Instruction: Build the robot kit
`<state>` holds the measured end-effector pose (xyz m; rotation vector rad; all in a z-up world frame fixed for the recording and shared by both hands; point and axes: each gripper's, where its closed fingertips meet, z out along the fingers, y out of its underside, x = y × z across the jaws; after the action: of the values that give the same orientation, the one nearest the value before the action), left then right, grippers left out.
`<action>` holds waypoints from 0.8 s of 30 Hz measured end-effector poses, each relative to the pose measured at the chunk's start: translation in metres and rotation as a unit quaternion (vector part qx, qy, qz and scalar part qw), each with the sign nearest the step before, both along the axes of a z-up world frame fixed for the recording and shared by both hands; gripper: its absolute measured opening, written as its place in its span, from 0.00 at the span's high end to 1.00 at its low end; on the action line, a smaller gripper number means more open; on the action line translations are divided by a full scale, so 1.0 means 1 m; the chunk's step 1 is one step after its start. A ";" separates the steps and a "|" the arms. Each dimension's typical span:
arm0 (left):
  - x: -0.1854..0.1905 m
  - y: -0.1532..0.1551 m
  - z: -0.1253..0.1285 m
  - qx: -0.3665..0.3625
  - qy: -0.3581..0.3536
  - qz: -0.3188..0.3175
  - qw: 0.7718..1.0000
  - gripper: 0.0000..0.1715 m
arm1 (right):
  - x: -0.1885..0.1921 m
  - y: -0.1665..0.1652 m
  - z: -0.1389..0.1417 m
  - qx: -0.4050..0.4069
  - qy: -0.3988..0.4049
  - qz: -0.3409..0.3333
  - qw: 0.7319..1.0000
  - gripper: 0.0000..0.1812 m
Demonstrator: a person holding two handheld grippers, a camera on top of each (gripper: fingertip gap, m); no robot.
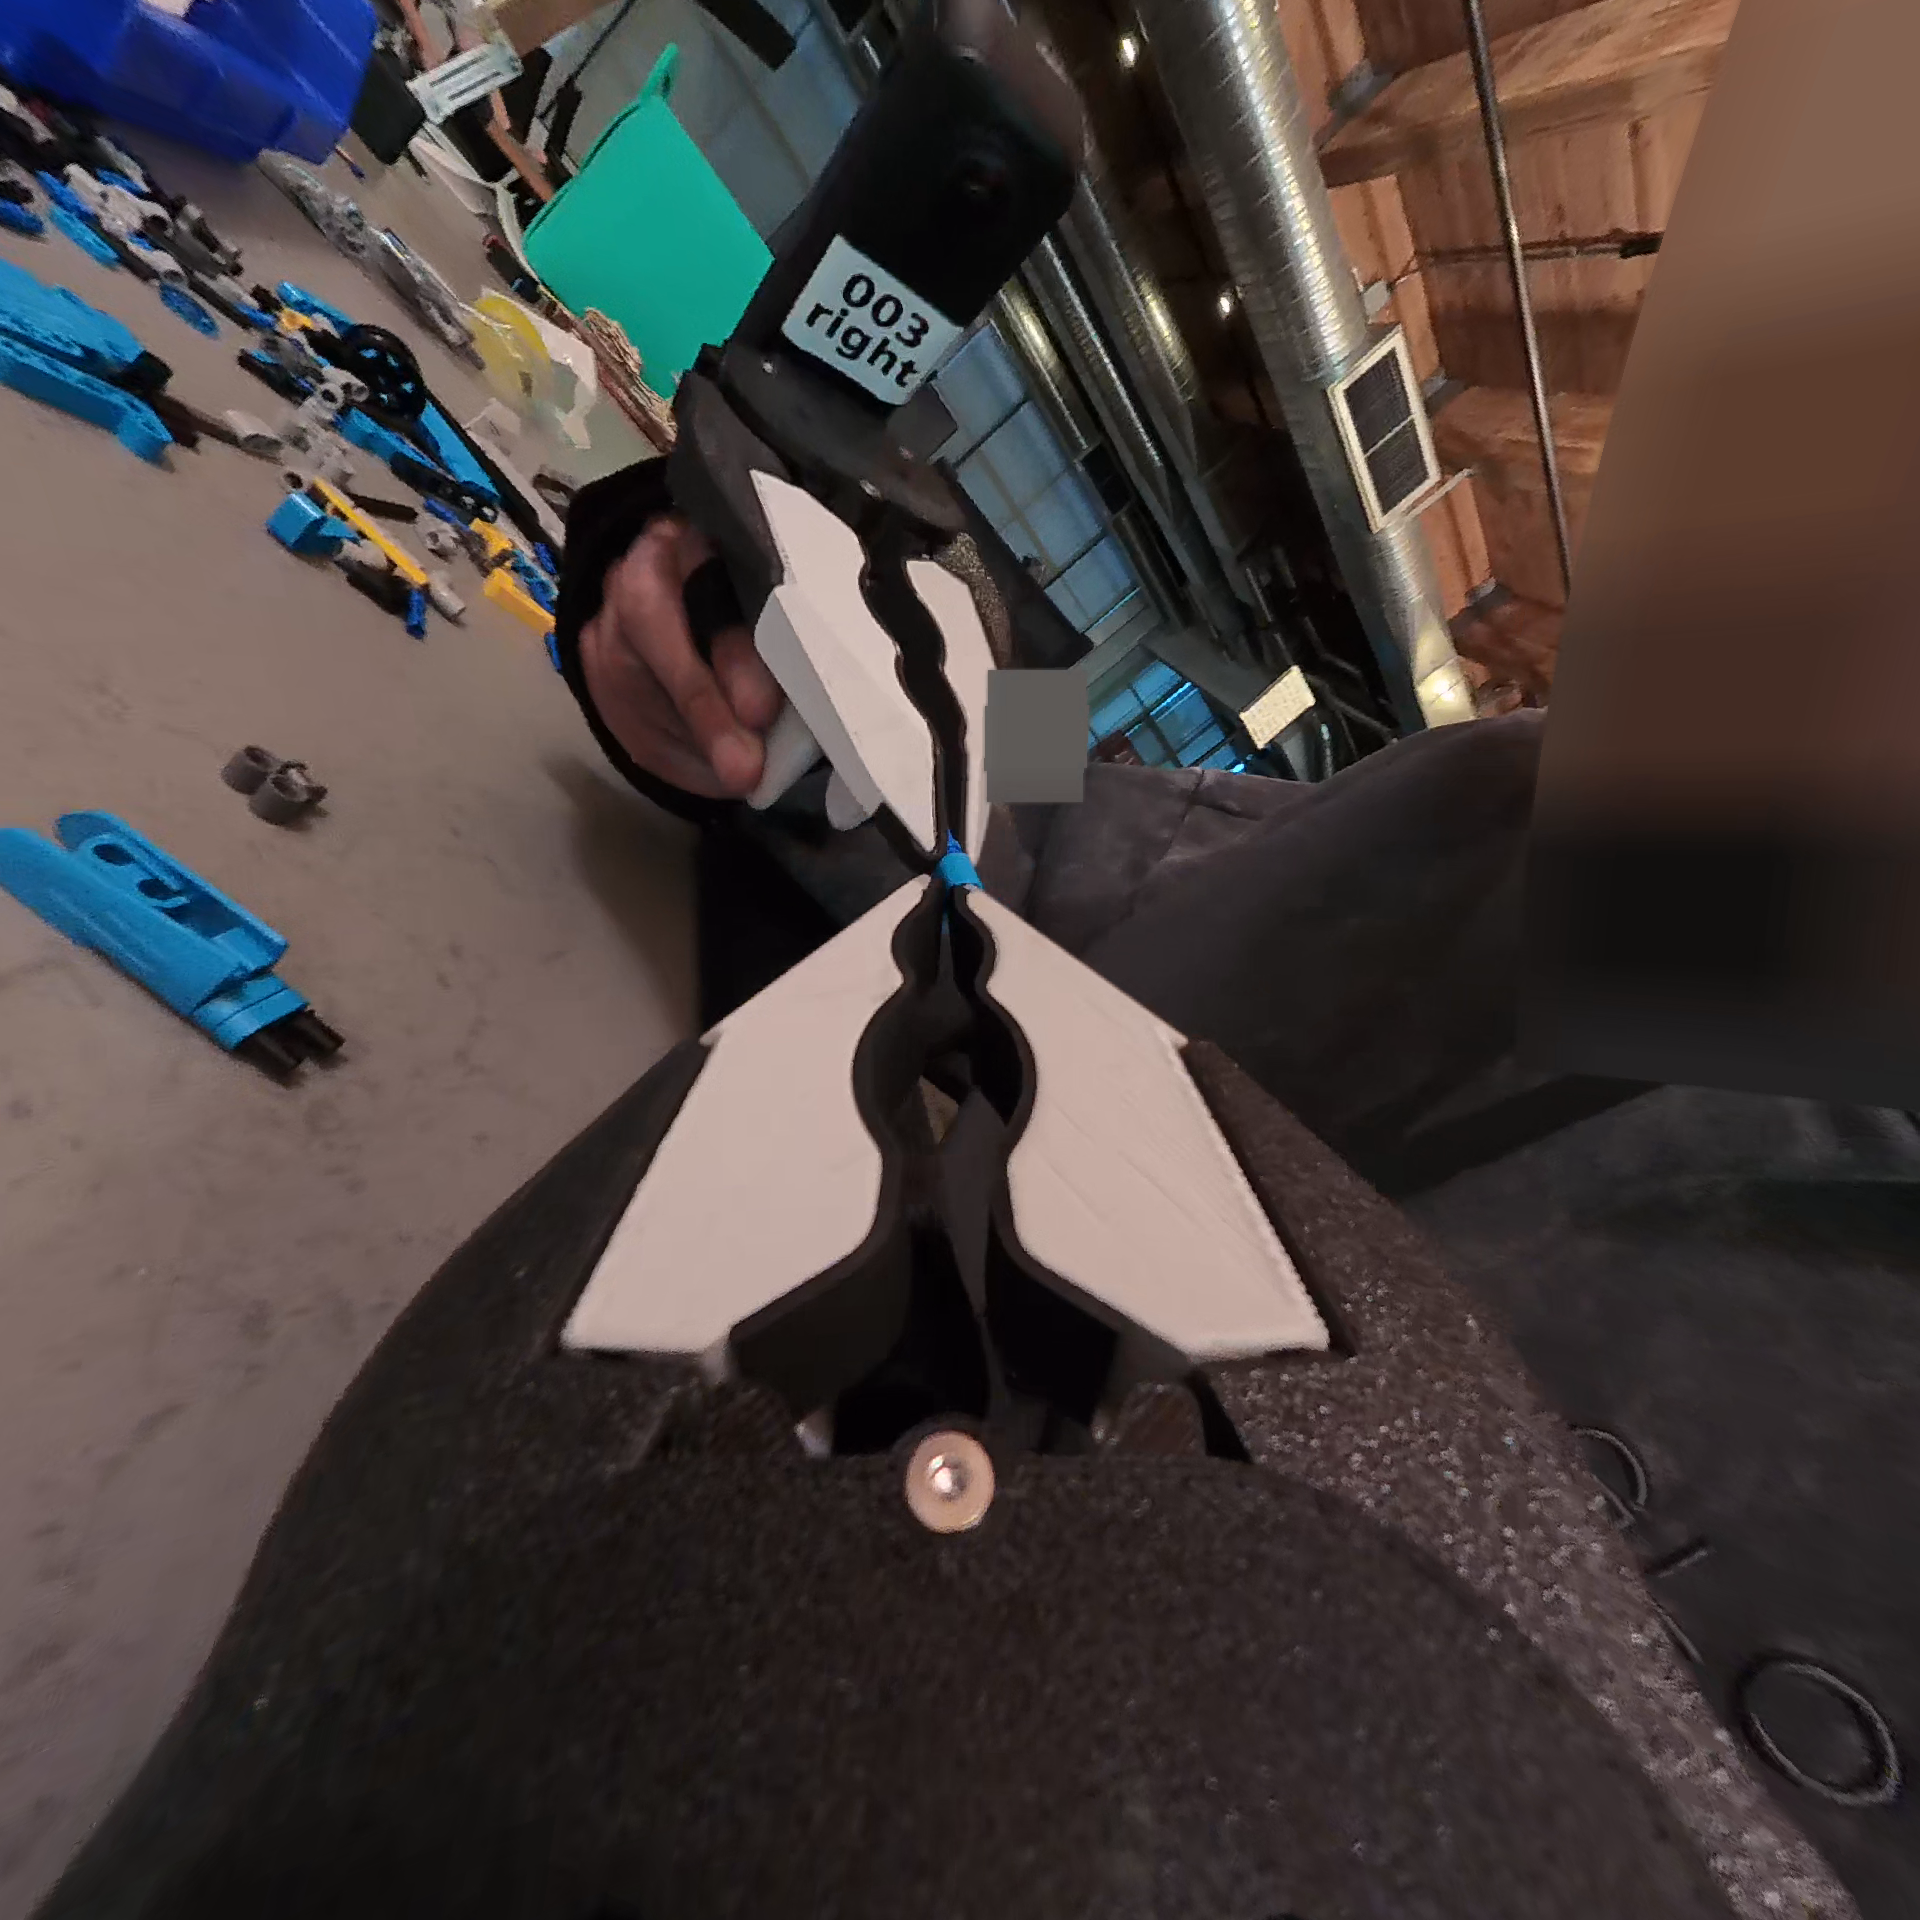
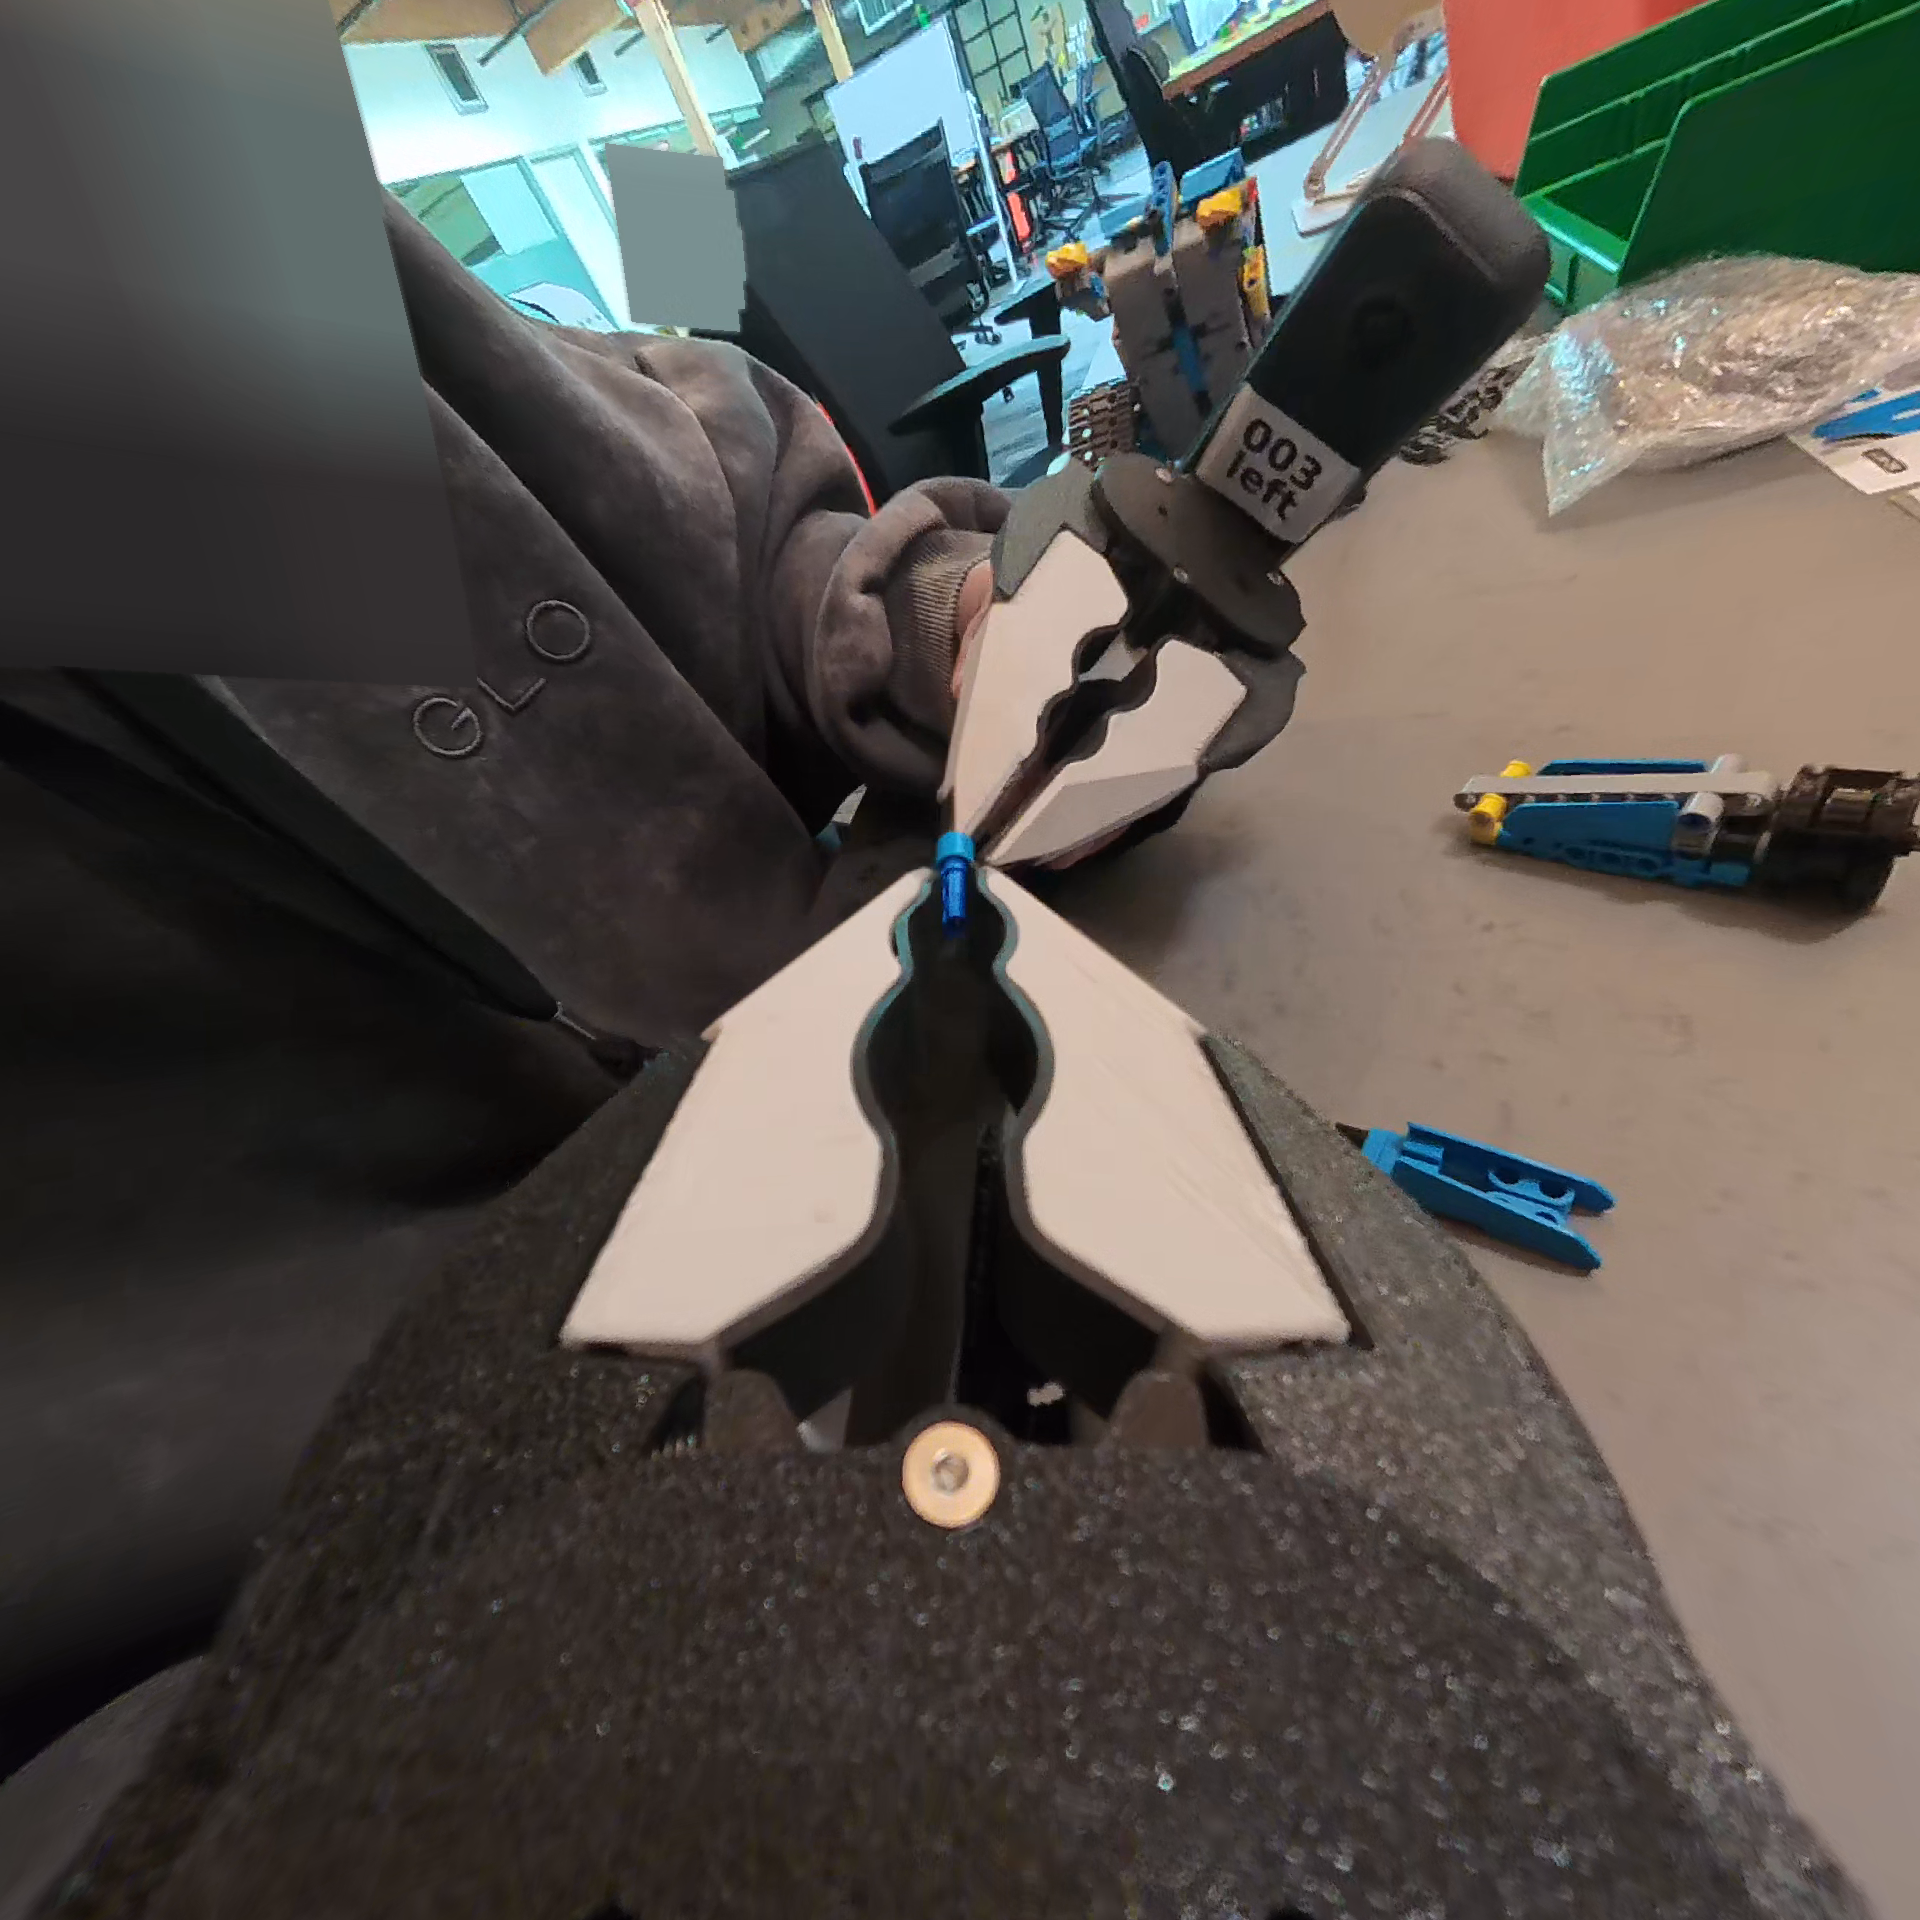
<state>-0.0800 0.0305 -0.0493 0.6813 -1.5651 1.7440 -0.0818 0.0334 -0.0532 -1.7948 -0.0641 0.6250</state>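
1. We're looking along the right gripper (image 2: 954, 894): its jaws are pinching a small blue pin (image 2: 952, 883) at the very tips, with the shaft lying in the gap and the head poking out towards twelve o'clock.
2. The left gripper (image 1: 943, 896) comes in tip to tip. Its jaws are drawn nearly together, right up against the head of the pin. A blue sliver shows between them, but we cannot tell whether they grip it or only touch it.
3. So the pin hangs in the air between the two grippers, clear of the grey surface (image 2: 1558, 1039).
4. A hand (image 1: 675, 665) wraps the right gripper's handle, a dark sleeve behind it.
5. In the right wrist view, a forked blue part (image 2: 1486, 1190) lies at four o'clock from the pin. A blue and grey assembly (image 2: 1662, 831) with yellow pegs sits at three o'clock. A bubble-wrap bag (image 2: 1714, 353) and green bins (image 2: 1714, 135) are out towards one o'clock.
6. In the left wrist view, a long blue part (image 1: 156, 925) lies at nine o'clock, with two dark rollers (image 1: 272, 784) just above it.
7. Writing: each gripper's camera carries a pale printed sticker (image 2: 1273, 478), and the dark sweater (image 2: 623, 727) has raised lettering on its chest.
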 end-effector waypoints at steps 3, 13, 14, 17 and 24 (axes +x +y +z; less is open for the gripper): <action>0.002 0.001 -0.002 0.012 -0.010 0.012 1.000 1.00 | 0.001 0.001 -0.001 -0.001 -0.002 -0.004 1.000 0.98; 0.017 0.008 0.000 0.037 -0.086 0.078 0.993 1.00 | 0.019 0.004 -0.003 0.002 -0.025 -0.051 0.998 0.98; 0.017 0.011 0.002 0.042 -0.109 0.083 0.990 0.98 | 0.021 0.004 -0.003 0.005 -0.025 -0.057 0.998 0.98; 0.014 0.013 0.000 0.066 -0.157 0.090 0.981 0.89 | 0.022 0.004 0.000 0.015 -0.018 -0.062 0.998 0.98; 0.010 0.006 -0.006 0.093 -0.196 0.088 0.972 0.96 | 0.016 0.012 -0.002 0.013 -0.024 -0.055 0.998 0.98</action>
<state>-0.0695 0.0366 -0.0550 0.6043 -2.0097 1.9683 -0.0653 0.0451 -0.0554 -1.7753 -0.0064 0.4998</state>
